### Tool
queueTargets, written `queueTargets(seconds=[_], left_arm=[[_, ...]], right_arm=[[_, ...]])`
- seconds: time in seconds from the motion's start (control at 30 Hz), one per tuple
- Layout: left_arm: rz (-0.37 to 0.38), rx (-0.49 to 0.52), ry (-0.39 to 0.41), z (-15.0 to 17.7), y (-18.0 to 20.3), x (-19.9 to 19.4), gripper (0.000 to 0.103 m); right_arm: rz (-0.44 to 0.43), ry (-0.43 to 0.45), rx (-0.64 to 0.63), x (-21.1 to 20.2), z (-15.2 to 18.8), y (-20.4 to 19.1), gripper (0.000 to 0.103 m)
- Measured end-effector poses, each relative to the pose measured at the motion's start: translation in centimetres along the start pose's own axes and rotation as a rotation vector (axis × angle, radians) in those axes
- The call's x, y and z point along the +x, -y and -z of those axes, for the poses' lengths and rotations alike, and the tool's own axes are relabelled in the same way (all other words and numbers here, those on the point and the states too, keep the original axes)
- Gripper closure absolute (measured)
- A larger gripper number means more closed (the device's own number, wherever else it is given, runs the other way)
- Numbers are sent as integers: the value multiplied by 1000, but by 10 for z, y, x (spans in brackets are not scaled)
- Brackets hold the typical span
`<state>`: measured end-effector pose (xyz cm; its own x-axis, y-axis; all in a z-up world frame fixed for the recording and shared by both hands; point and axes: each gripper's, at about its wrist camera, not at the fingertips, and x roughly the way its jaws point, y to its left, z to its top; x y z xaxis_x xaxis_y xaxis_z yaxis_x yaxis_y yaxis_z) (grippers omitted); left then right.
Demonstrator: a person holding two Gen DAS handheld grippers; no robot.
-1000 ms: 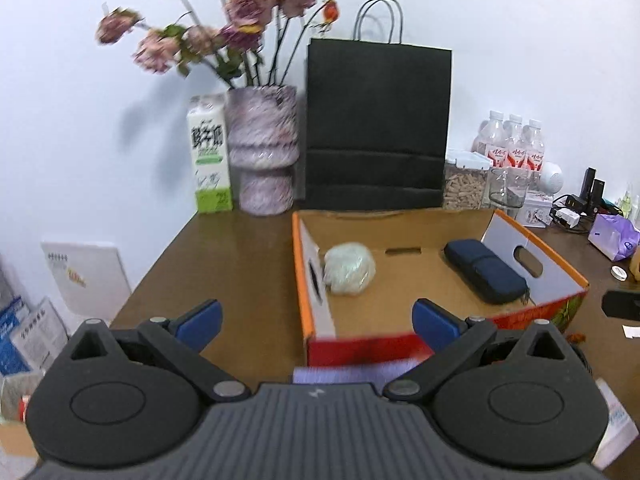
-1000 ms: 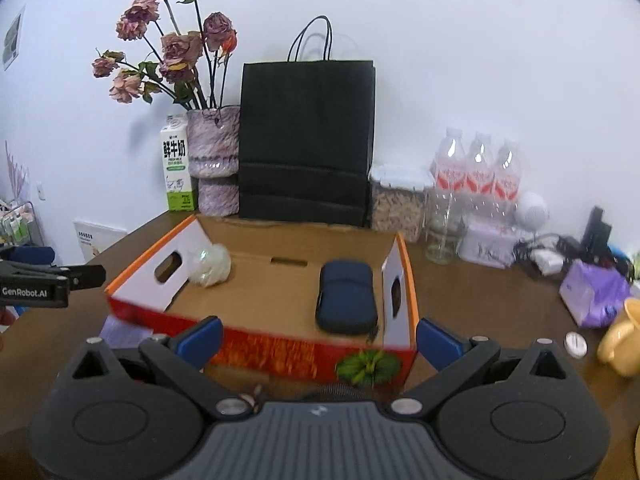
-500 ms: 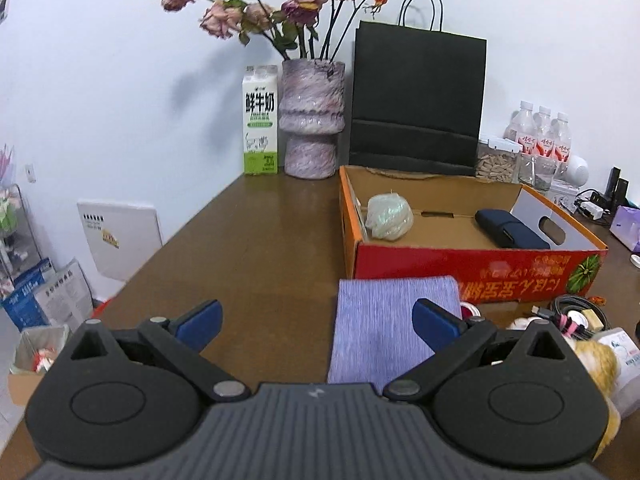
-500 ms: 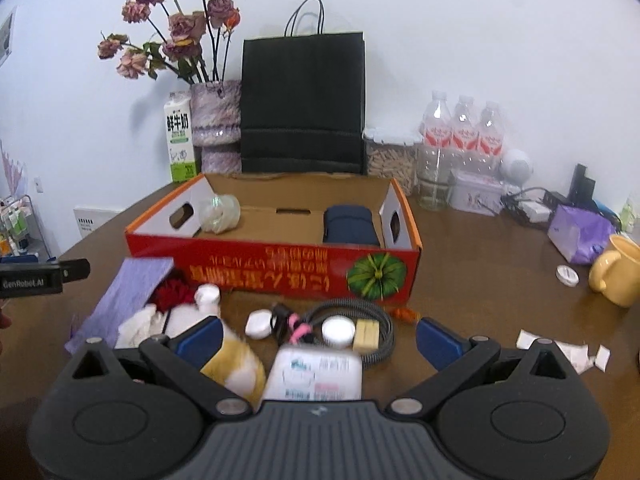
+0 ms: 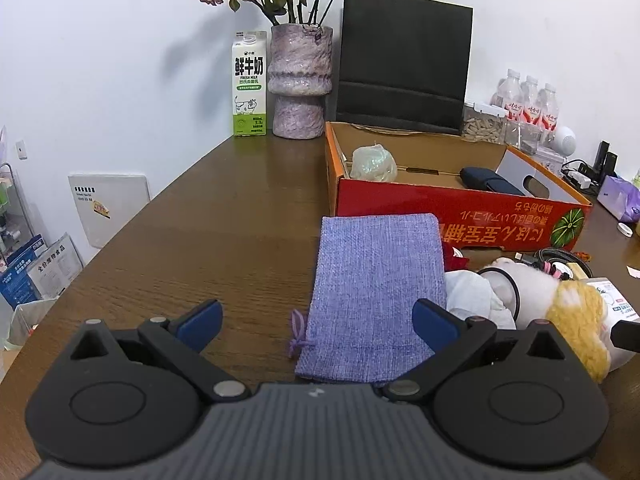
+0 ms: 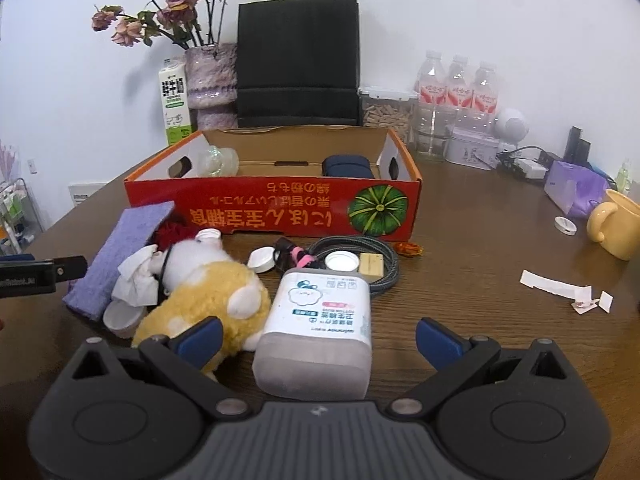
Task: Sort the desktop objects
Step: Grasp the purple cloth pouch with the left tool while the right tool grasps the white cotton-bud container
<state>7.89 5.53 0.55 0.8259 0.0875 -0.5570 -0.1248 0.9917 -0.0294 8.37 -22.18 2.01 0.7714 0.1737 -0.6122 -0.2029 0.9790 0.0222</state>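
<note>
A red cardboard box (image 5: pixel 460 216) (image 6: pixel 272 208) holds a pale crumpled bag (image 5: pixel 374 164) and a dark blue case (image 5: pixel 488 182). In front of it lie a purple cloth pouch (image 5: pixel 376 296) (image 6: pixel 120 256), a yellow and white plush toy (image 6: pixel 208 292) (image 5: pixel 568 304), a cotton swab box (image 6: pixel 316 328), a coiled cable (image 6: pixel 360 256) and bottle caps. My left gripper (image 5: pixel 316 322) is open and empty, with the pouch's near end between its fingers. My right gripper (image 6: pixel 318 336) is open and empty, with the swab box between its fingers.
At the back stand a milk carton (image 5: pixel 249 84), a flower vase (image 5: pixel 300 84), a black paper bag (image 5: pixel 404 64), a jar and water bottles (image 6: pixel 456 92). A yellow mug (image 6: pixel 616 228), a purple packet (image 6: pixel 572 188) and paper scraps (image 6: pixel 568 290) lie at the right.
Both grippers have pulled back from over the box toward the table's near side and dropped lower. The clutter in front of the box has come into view. Both stay open.
</note>
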Motion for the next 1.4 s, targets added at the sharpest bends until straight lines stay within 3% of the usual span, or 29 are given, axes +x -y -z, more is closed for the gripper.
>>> queueTargets(seconds=[0.4, 0.6, 0.83, 1.4], left_arm=[[2, 0, -28, -3, 3, 11, 0], [4, 6, -27, -6, 6, 15, 0], [29, 26, -42, -11, 14, 22, 0], [110, -7, -139, -18, 16, 59, 0]], right_arm=[[34, -62, -6, 23, -2, 1, 3], [47, -71, -9, 30, -8, 6, 14], [19, -115, 12, 40, -8, 13, 38], [-12, -98, 28, 40, -3, 18, 38]])
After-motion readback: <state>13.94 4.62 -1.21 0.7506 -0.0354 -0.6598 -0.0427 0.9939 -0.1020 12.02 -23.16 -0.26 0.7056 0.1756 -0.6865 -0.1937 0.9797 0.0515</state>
